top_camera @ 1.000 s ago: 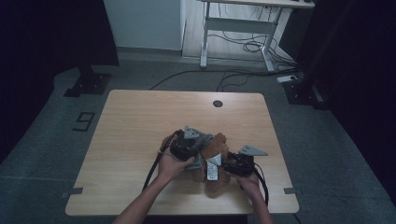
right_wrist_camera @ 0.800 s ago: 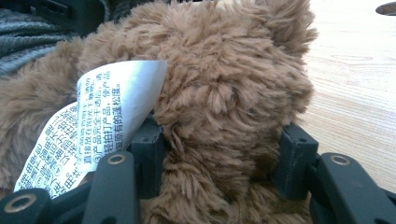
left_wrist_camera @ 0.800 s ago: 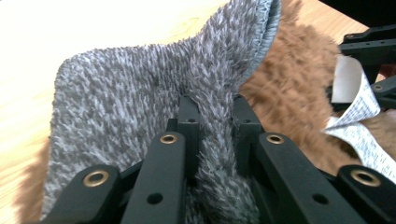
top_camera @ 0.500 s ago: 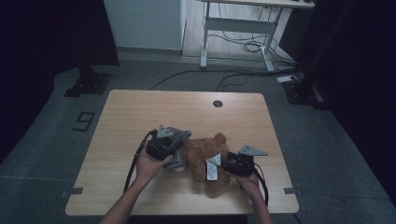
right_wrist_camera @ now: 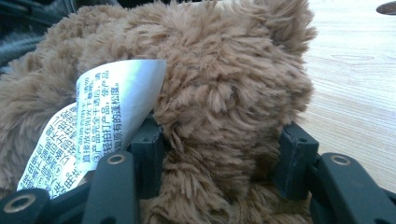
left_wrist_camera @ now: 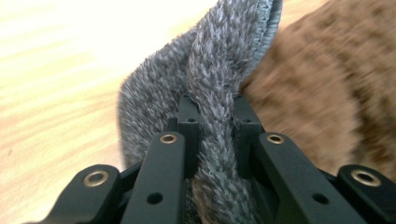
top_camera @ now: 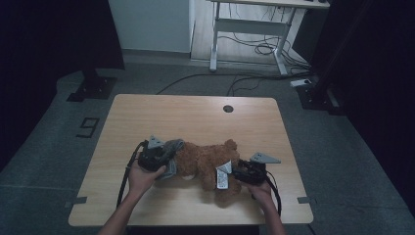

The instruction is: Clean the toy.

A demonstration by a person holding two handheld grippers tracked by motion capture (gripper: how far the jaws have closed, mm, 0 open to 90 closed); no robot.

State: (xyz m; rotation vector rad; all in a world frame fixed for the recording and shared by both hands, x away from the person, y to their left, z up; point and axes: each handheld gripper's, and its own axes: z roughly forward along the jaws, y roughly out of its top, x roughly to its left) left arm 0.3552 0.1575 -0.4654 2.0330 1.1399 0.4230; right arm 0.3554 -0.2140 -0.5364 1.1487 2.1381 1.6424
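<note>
Pale wooden table [top_camera: 195, 115] on a dim grey floor, with bare top across the frame's upper half. At lower centre lies the brown teddy bear [top_camera: 205, 164]: soft, light, squashy, so pinch a limb or a fold. The right gripper [top_camera: 235, 175] has its jaws partly closed, squeezing a plush limb beside the white care label [right_wrist_camera: 88, 133]. The left gripper [top_camera: 169, 161] is clamped on the grey fleece garment [left_wrist_camera: 219, 79] at the bear's left end. Near edge is close; work upward.

Wooden table [top_camera: 195, 117]; metal desk frame [top_camera: 247, 29], cables [top_camera: 259, 49] on floor beyond
</note>
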